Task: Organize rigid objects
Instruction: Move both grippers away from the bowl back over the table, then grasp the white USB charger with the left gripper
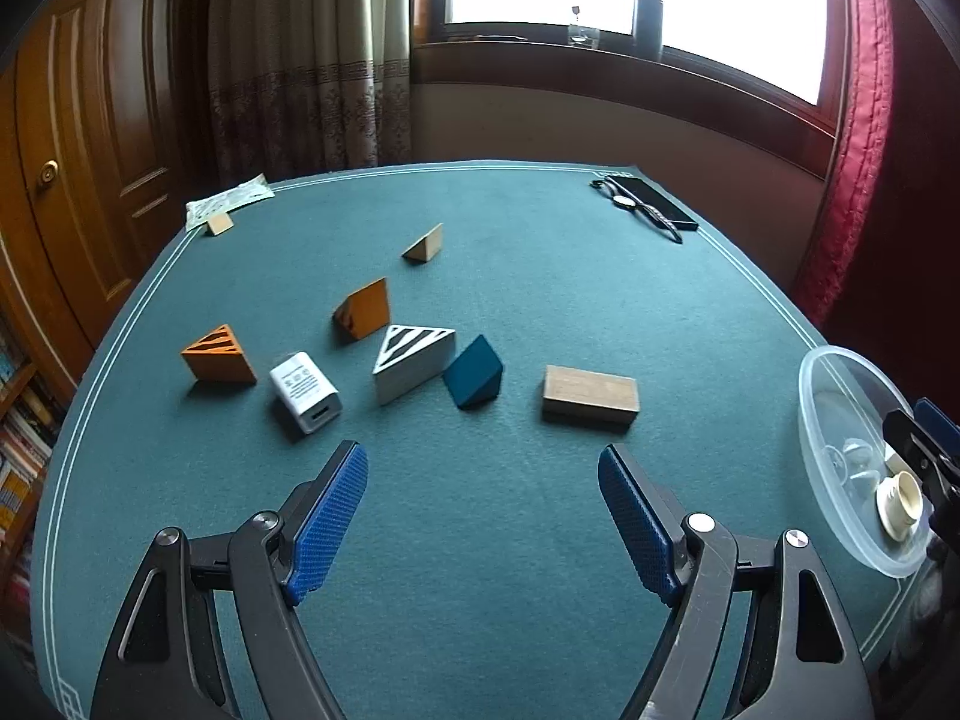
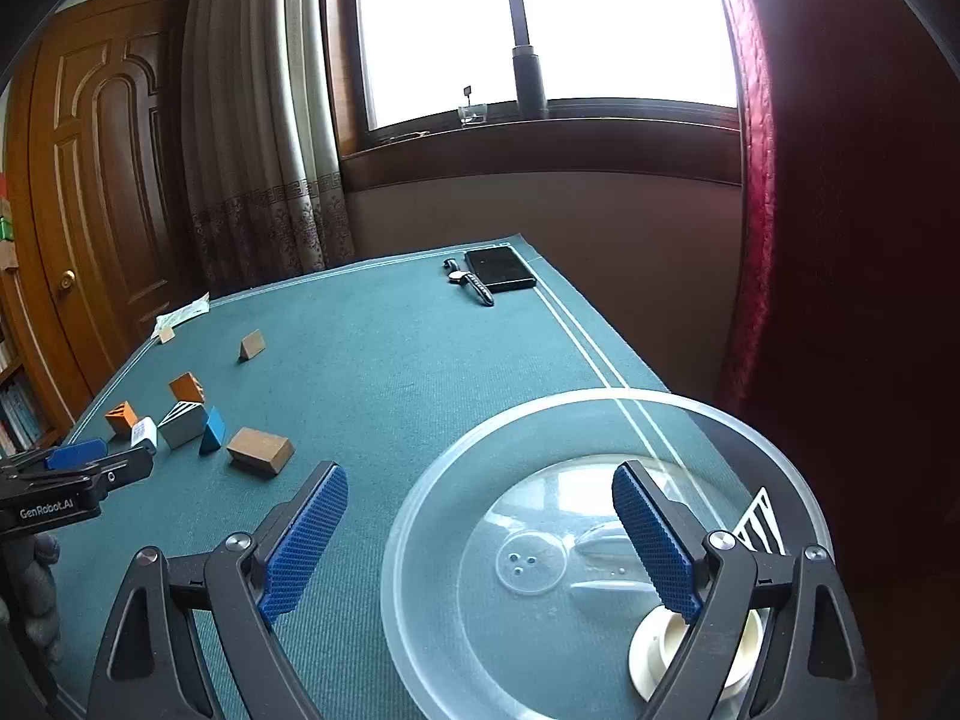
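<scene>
My left gripper (image 1: 483, 468) is open and empty above the green table (image 1: 480, 540), just short of a row of blocks. The row holds an orange striped wedge (image 1: 219, 355), a white charger (image 1: 304, 391), a white striped wedge (image 1: 413, 361), a blue wedge (image 1: 474, 379) and a brown wooden block (image 1: 590, 396). Another orange wedge (image 1: 364, 309) and a tan wedge (image 1: 425, 245) lie farther back. My right gripper (image 2: 480, 489) is open and empty over the rim of a clear plastic bowl (image 2: 420, 516), which holds a cream spool (image 2: 651, 648). The bowl also shows in the left wrist view (image 1: 840, 438).
A black case (image 1: 651, 201) and a wristwatch (image 1: 639, 207) lie at the far right corner. A small tan wedge (image 1: 219, 225) and a paper packet (image 1: 225, 201) lie at the far left edge. The left gripper shows in the right wrist view (image 2: 78, 468).
</scene>
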